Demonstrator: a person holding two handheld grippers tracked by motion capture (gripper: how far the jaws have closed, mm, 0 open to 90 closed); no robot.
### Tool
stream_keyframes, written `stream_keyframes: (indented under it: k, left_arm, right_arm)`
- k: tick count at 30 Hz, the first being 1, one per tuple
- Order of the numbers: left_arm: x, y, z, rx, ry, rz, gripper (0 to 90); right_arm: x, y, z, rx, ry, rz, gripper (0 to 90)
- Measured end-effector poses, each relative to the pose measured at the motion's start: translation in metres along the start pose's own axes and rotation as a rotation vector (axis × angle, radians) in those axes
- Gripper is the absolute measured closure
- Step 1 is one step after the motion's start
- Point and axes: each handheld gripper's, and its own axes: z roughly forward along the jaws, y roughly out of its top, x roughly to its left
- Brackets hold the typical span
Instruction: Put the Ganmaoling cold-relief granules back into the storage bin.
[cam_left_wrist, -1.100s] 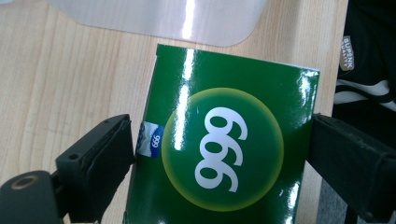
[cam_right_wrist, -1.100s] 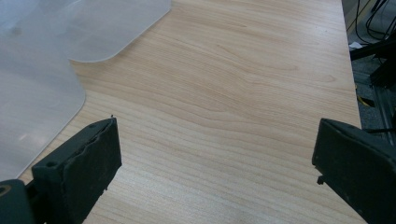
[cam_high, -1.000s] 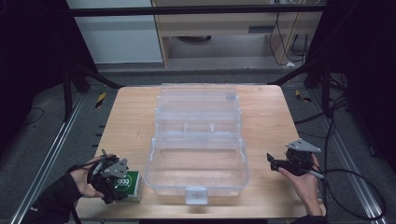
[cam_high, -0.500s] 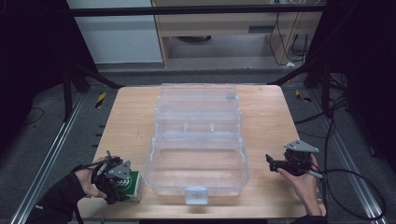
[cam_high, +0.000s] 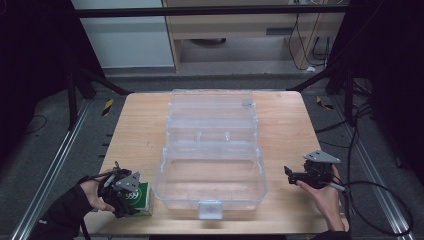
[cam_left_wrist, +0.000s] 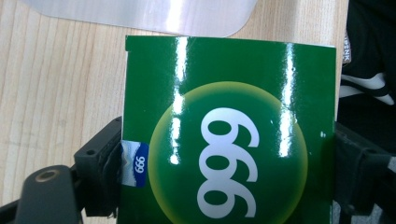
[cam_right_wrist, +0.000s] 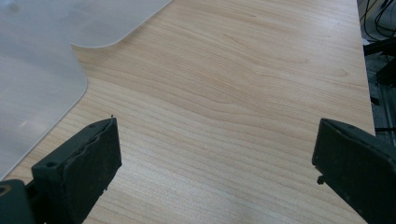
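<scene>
A green box (cam_high: 141, 199) printed with a white "999" lies flat at the table's near left corner. My left gripper (cam_high: 125, 189) comes over it from the left. In the left gripper view its jaws have just been closing, and the pads now press on both long sides of the green box (cam_left_wrist: 229, 107). At the near right, my right gripper (cam_high: 290, 175) hovers just above the wood and points left. Its jaws stand wide apart in the right gripper view, with only bare table (cam_right_wrist: 224, 93) between them.
A clear plastic case (cam_high: 260, 172) lies open in the middle of the table, its lid folded back toward the far side. Its near left corner (cam_left_wrist: 140, 14) sits close to the green box. Its right edge (cam_right_wrist: 32, 70) lies left of my right gripper.
My left gripper has shifted slightly onto the green box and its jaws have drawn in against the box's sides. The right hand has stayed put.
</scene>
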Motion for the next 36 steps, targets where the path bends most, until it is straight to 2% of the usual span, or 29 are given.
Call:
stream_keyframes:
  k: [3, 7, 14, 18, 29, 36]
  left_arm:
    - [0.000, 0.000, -0.002, 0.004, 0.004, -0.024, 14.8]
    - [0.000, -0.001, -0.008, -0.021, 0.007, -0.040, 15.0]
    - [-0.003, 0.003, -0.029, -0.054, 0.034, -0.050, 15.1]
    - [-0.004, 0.007, -0.043, -0.095, 0.022, -0.072, 15.1]
    - [-0.006, 0.018, -0.073, -0.111, 0.062, -0.043, 15.1]
    - [-0.006, 0.028, -0.093, -0.139, 0.088, -0.022, 15.1]
  right_arm:
    - [0.000, 0.000, 0.000, 0.003, 0.006, 0.004, 1.9]
    - [0.000, -0.001, 0.000, 0.004, 0.006, 0.006, 1.9]
    - [0.000, -0.002, 0.002, 0.007, 0.010, 0.007, 1.9]
    - [0.000, -0.002, 0.001, 0.012, 0.008, 0.005, 2.0]
    - [0.000, -0.002, 0.002, 0.014, 0.006, -0.006, 2.0]
    - [0.001, -0.002, 0.002, 0.016, 0.009, -0.006, 1.9]
